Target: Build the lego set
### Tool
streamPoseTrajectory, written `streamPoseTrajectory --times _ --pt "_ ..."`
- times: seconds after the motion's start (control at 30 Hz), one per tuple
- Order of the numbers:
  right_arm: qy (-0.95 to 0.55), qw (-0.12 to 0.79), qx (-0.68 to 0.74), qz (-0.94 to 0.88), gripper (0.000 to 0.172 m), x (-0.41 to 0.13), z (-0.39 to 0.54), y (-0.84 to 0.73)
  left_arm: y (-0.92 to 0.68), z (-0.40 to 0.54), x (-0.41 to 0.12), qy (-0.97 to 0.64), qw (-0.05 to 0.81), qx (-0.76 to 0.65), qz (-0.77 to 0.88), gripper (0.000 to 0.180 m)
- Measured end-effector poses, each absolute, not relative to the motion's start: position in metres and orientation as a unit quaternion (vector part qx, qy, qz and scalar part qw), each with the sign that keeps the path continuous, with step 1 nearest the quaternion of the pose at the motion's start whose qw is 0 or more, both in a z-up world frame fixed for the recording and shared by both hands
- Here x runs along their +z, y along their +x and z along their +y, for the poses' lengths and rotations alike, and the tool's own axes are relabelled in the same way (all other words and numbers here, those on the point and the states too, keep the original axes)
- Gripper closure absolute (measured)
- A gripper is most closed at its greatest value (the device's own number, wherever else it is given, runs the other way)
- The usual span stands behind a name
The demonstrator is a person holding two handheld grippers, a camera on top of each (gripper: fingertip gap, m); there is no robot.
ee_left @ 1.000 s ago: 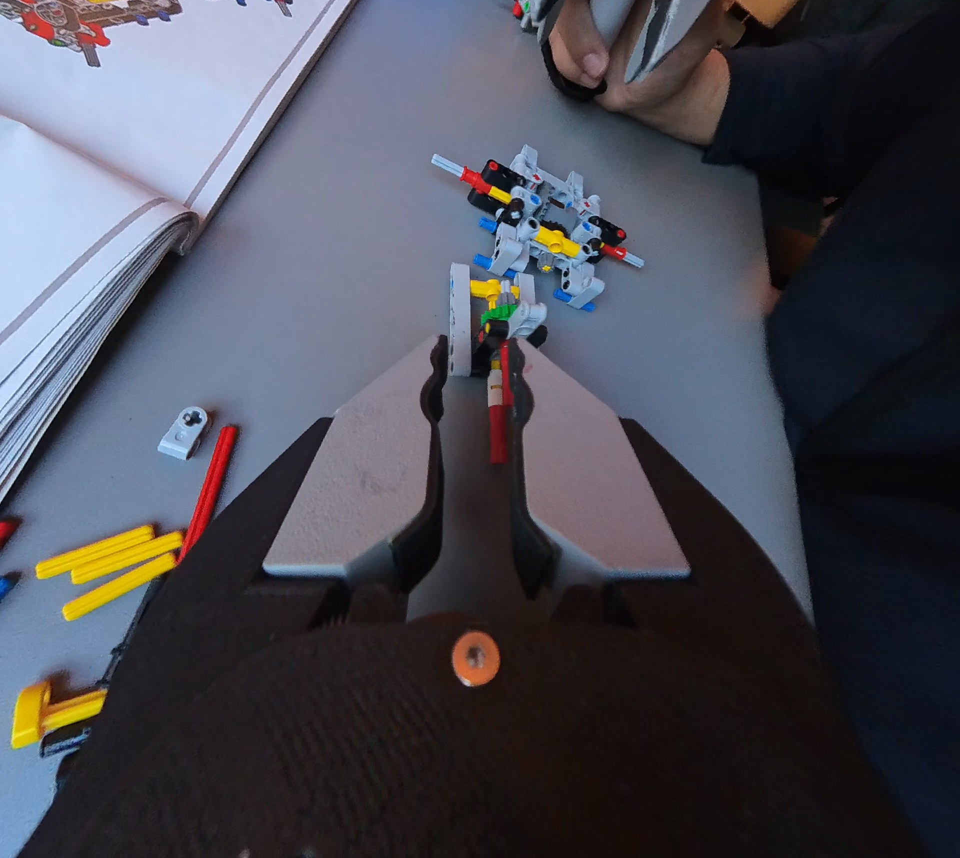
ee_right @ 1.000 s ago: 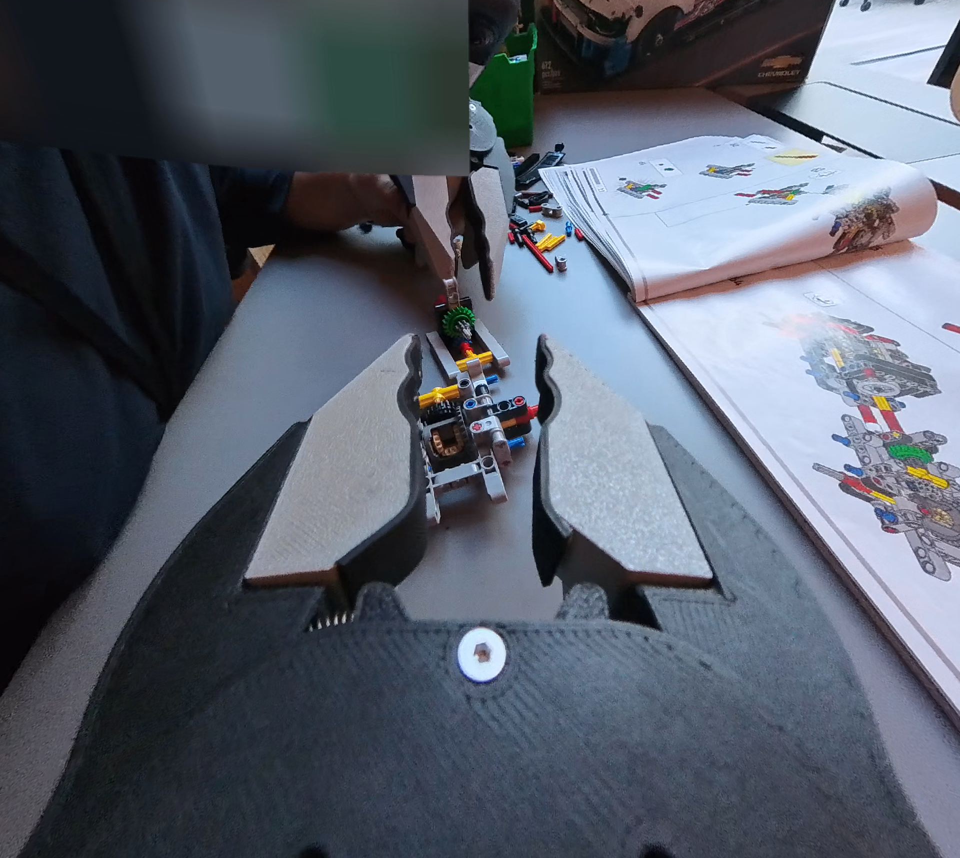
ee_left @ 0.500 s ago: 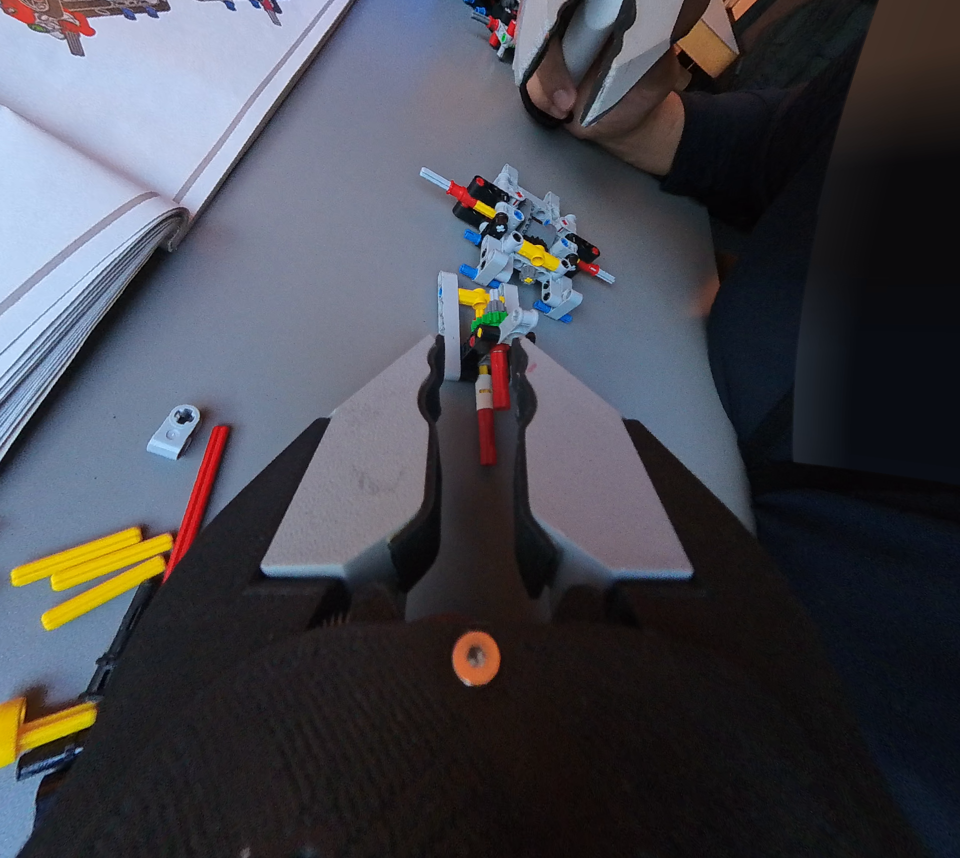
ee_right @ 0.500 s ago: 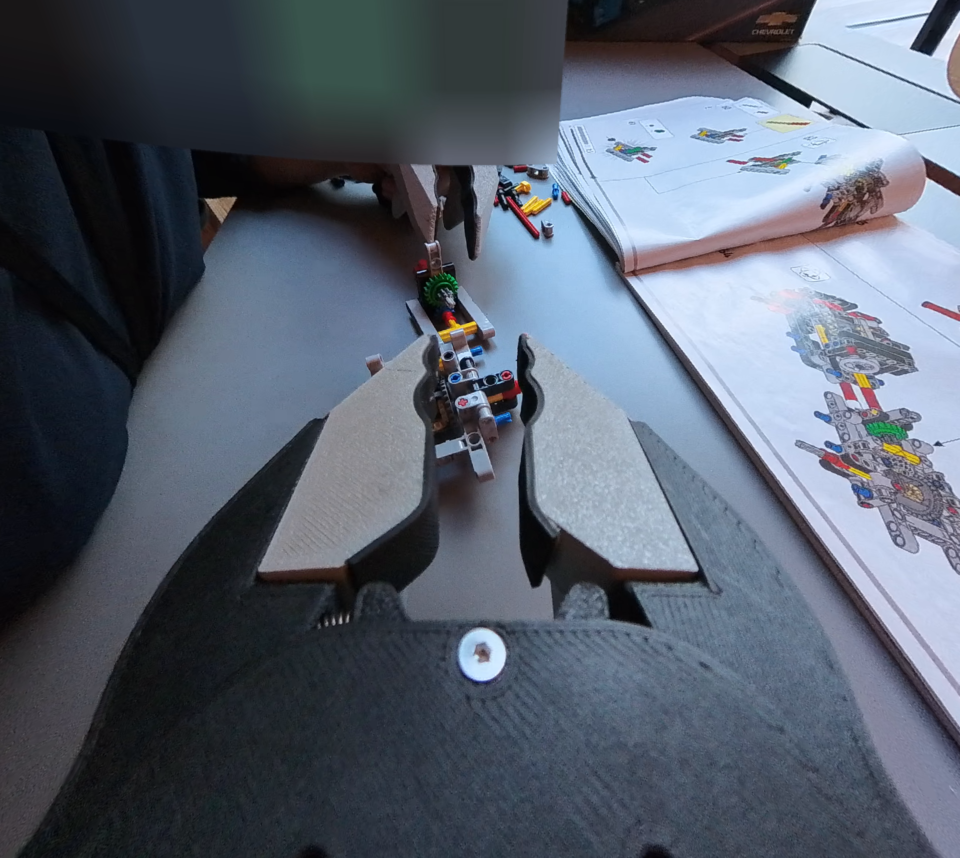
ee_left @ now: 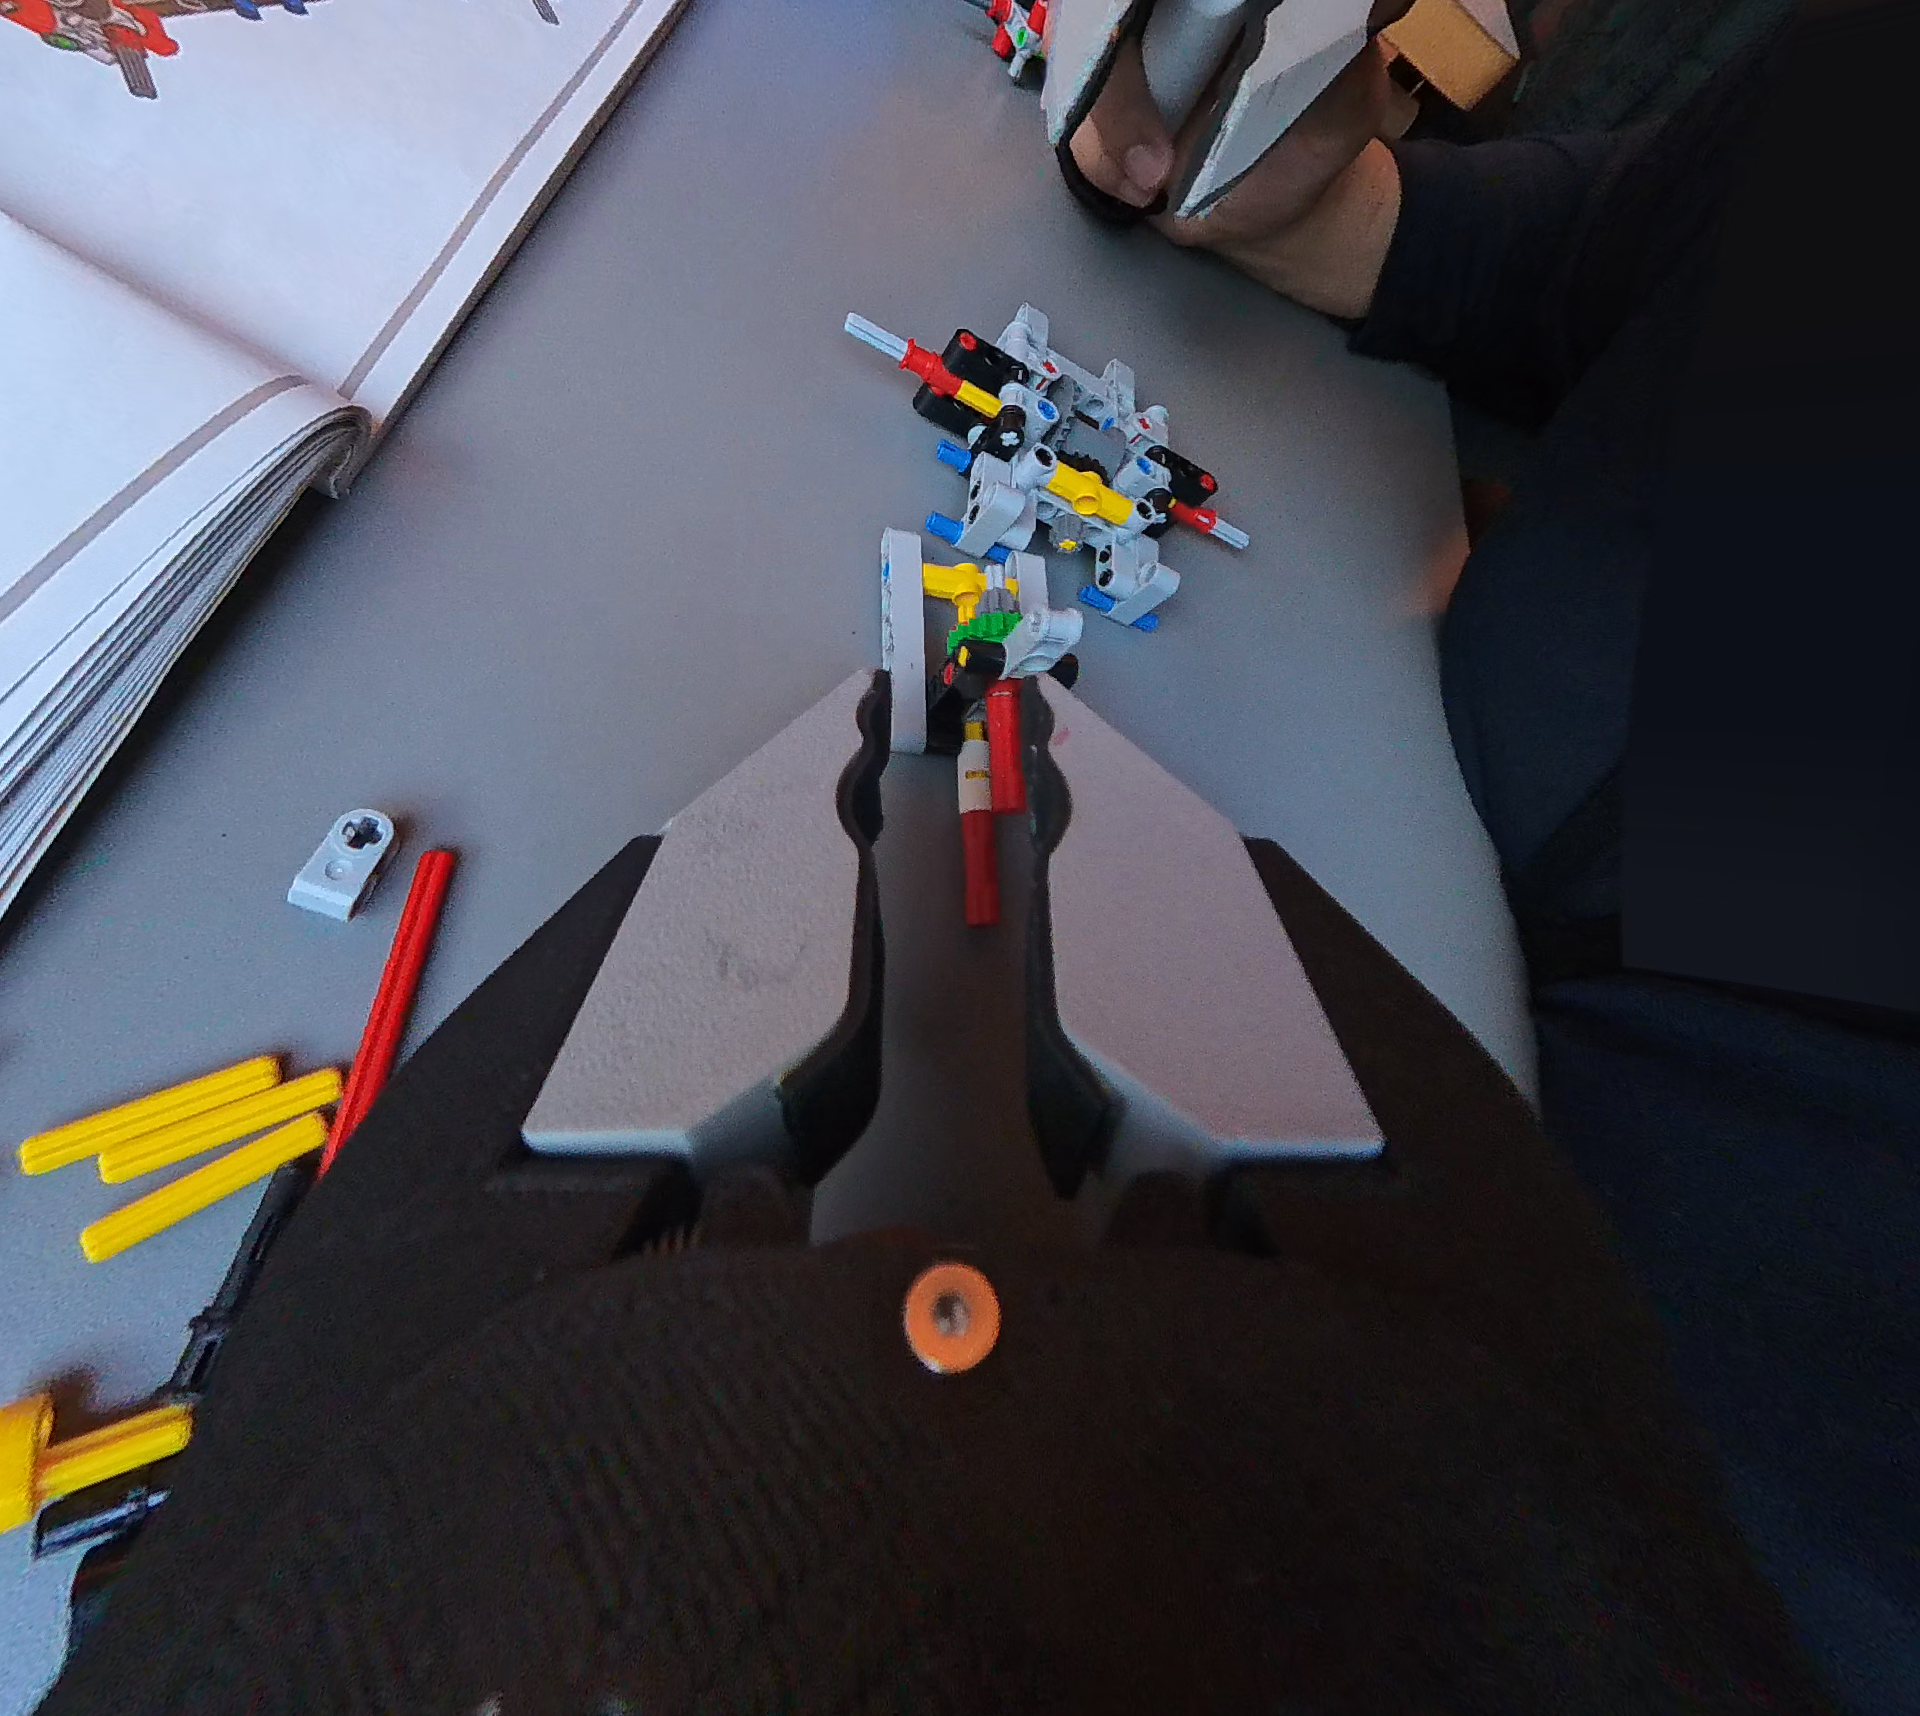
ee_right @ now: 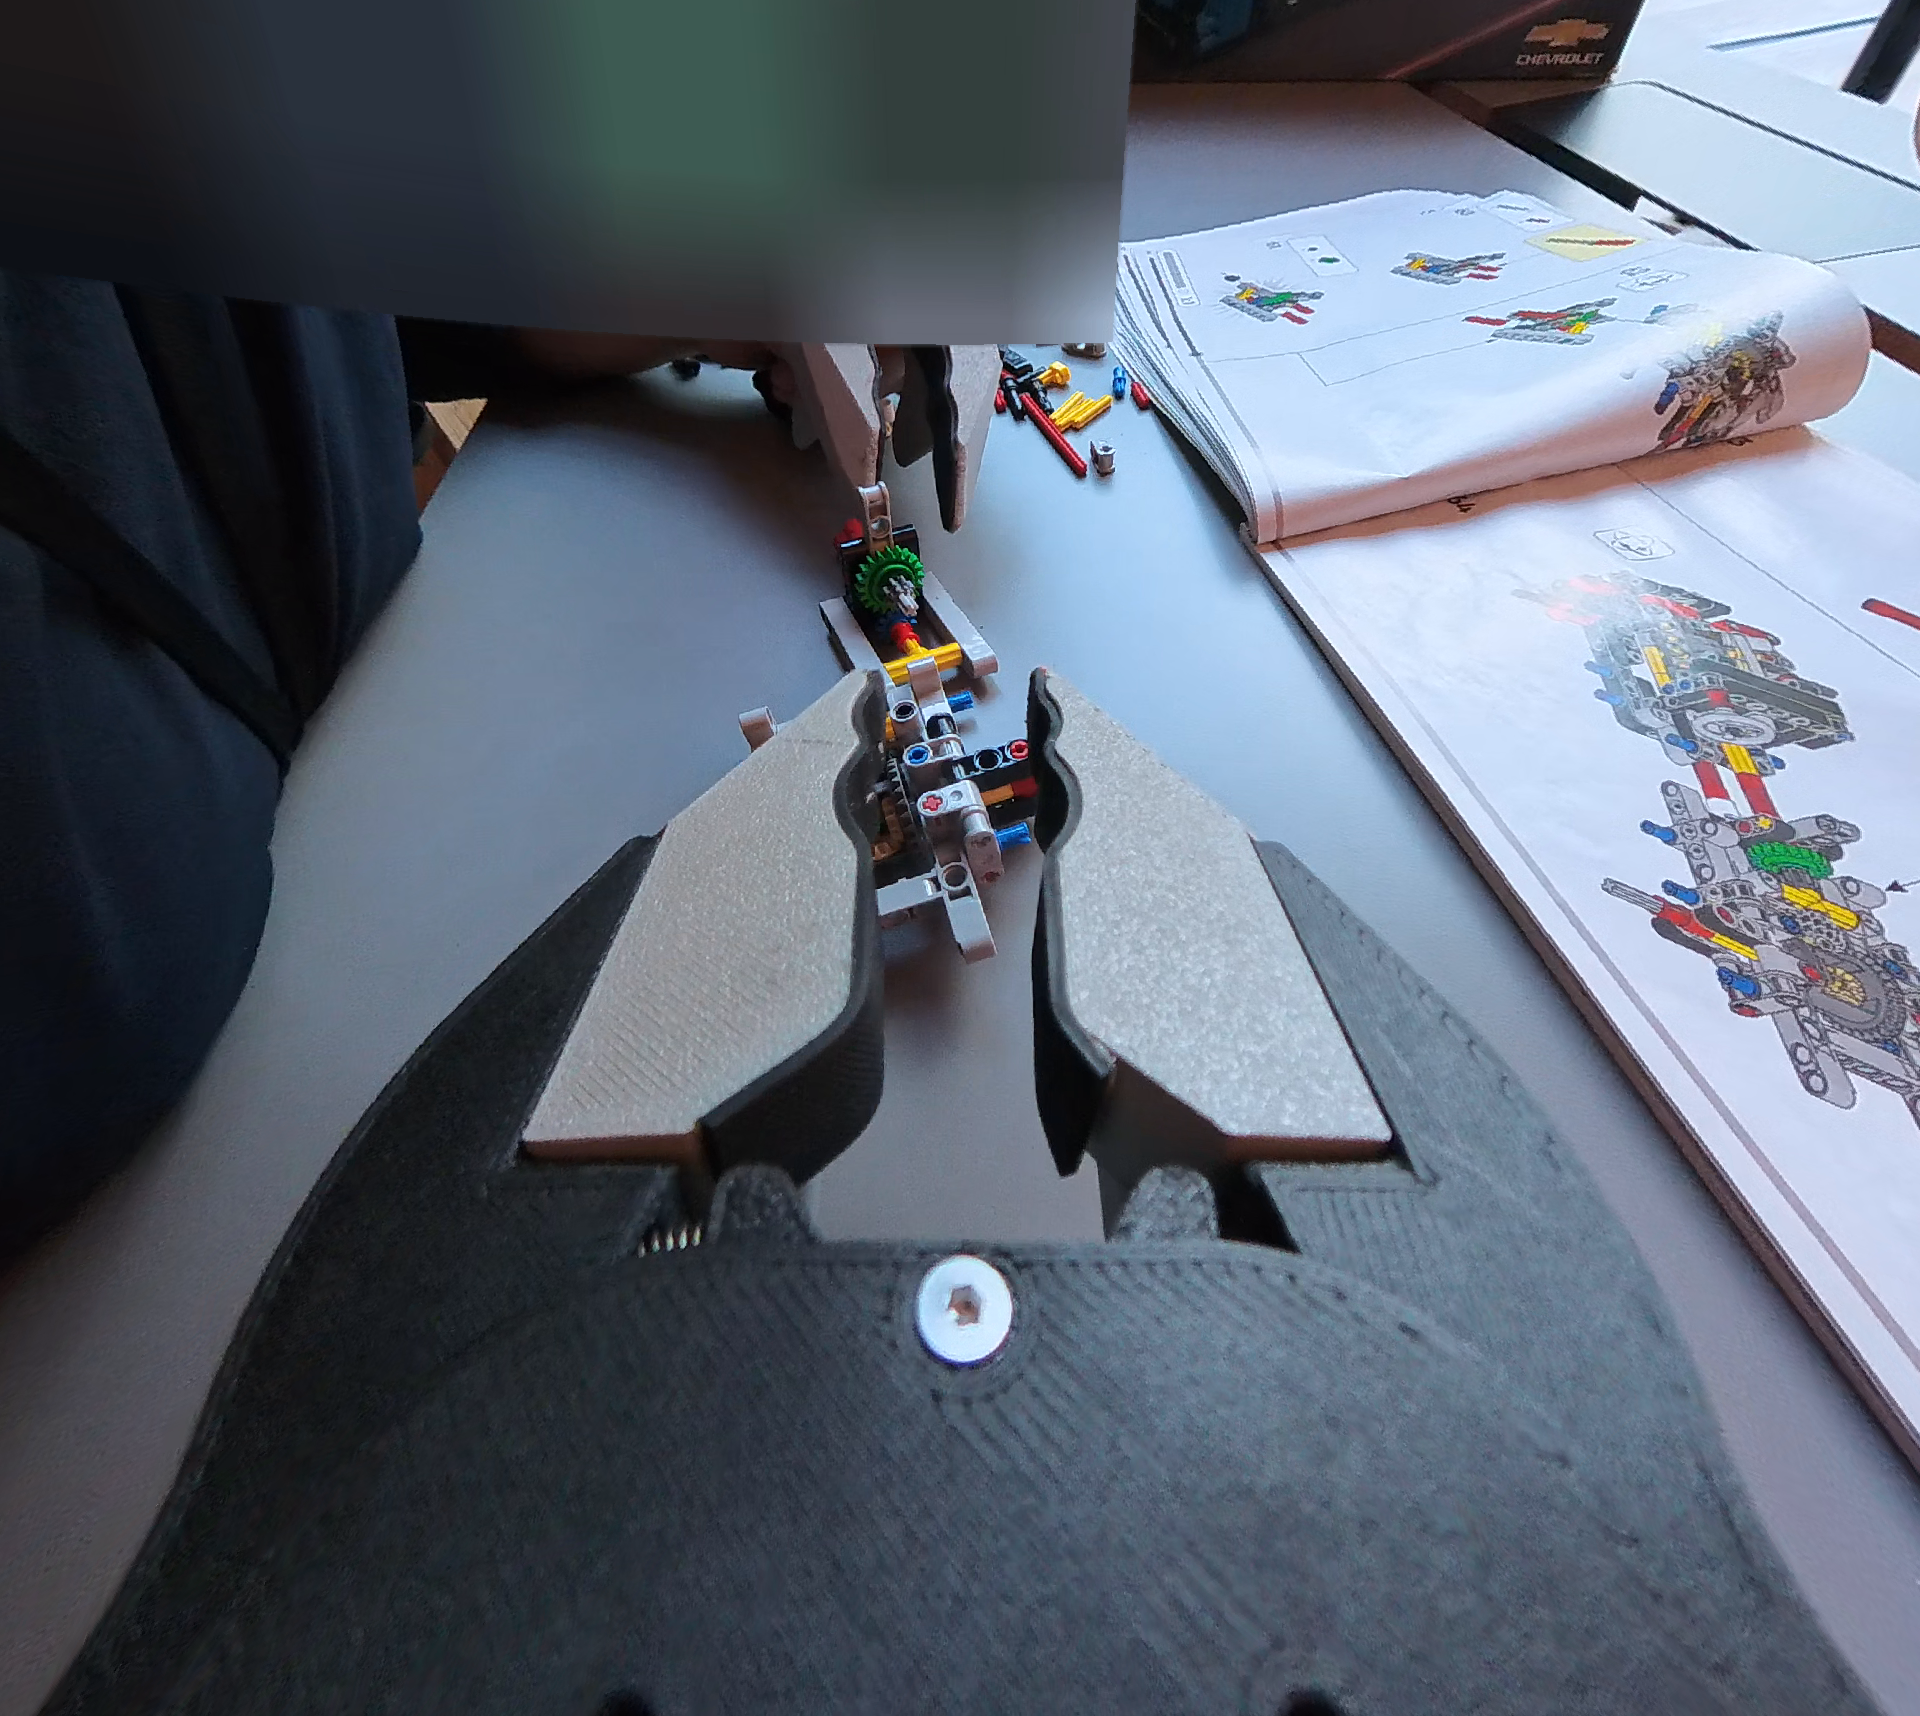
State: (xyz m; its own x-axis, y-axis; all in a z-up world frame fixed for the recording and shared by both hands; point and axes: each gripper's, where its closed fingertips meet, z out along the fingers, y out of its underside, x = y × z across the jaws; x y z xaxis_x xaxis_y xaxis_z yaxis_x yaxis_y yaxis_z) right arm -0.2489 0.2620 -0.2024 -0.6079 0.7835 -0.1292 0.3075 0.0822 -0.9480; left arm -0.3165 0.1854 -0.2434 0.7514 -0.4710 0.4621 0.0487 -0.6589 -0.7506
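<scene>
On the grey table [ee_left: 623,575], at 12 o'clock ahead of the left gripper [ee_left: 961,710], we find its fingers pinching the near end of the small green-gear assembly [ee_left: 997,627], whose red axle runs back between them. At 1 o'clock just beyond lies the larger grey assembly [ee_left: 1060,461], and farther toward 12 o'clock hangs the right gripper [ee_left: 1153,196]. We note that its fingers have drawn closer together within the last second, yet they stand narrowly apart with nothing between them.
</scene>
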Motion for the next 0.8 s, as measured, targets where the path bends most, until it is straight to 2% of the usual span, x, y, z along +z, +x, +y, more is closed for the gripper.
streamPoseTrajectory --times 0.5,0.6,0.8 --pt "-0.389 0.211 0.557 -0.703 0.150 -0.203 0.262 -0.249 -0.316 0.185 -0.246 -0.853 0.391 -0.322 0.126 0.160" --pt "-0.393 0.198 0.546 -0.713 0.144 -0.210 0.260 -0.249 -0.313 0.184 -0.249 -0.860 0.385 -0.306 0.137 0.160" --pt "-0.388 0.201 0.499 -0.748 0.144 -0.226 0.252 -0.247 -0.301 0.180 -0.253 -0.865 0.379 -0.281 0.172 0.161"
